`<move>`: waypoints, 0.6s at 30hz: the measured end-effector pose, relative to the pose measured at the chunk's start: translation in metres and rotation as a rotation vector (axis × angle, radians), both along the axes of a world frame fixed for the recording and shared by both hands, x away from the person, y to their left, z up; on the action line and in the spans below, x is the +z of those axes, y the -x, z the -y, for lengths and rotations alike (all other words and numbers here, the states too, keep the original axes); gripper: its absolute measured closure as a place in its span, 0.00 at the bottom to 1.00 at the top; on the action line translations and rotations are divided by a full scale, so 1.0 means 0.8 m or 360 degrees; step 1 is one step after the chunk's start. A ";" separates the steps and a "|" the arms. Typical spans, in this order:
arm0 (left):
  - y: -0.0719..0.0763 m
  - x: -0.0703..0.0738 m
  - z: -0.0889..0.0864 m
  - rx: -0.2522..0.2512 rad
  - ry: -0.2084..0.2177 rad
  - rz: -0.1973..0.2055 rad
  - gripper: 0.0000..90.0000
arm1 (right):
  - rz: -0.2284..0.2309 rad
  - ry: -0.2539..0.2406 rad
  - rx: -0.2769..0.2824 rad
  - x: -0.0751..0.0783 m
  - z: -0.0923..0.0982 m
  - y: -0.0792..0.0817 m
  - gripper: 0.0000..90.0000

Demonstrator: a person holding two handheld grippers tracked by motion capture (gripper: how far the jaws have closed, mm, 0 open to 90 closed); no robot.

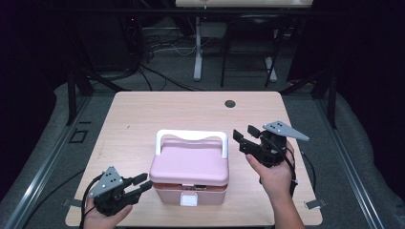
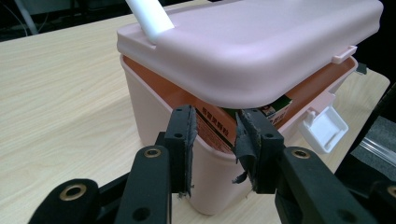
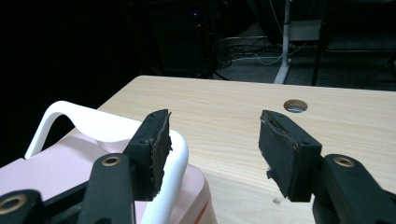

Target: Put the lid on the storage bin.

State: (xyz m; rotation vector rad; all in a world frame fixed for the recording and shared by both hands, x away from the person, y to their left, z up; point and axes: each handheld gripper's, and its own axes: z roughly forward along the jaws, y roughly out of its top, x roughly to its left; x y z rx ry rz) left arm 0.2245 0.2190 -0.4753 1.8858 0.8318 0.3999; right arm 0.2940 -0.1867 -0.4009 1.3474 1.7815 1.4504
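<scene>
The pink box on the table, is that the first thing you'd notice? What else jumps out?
Yes, the pink box with its white handle stands out, near the front of the wooden table. Its lid sits ajar, with a printed packet poking up inside. The left gripper points at the box's front left corner, fingers apart, and the right gripper hovers open by the handle's right end.

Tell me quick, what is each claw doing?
Left claw: open, empty, jaws at the corner of the pink box.
Right claw: open, empty, beside the box's white handle.
</scene>
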 end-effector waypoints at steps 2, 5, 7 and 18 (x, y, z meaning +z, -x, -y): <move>0.000 -0.002 0.000 -0.0005 -0.0010 -0.0005 0.74 | 0.0001 -0.0002 -0.0001 0.000 0.000 0.000 0.48; 0.001 -0.005 0.000 -0.0003 -0.0010 -0.0017 0.74 | 0.0000 -0.0006 -0.0002 -0.001 0.000 0.000 0.48; 0.001 -0.006 0.000 -0.0006 -0.0016 -0.0017 0.74 | -0.0001 -0.0004 -0.0001 -0.001 0.000 -0.001 0.48; 0.003 -0.013 -0.001 -0.0011 -0.0032 -0.0049 0.74 | -0.0009 -0.0005 0.0002 -0.002 -0.001 -0.002 0.48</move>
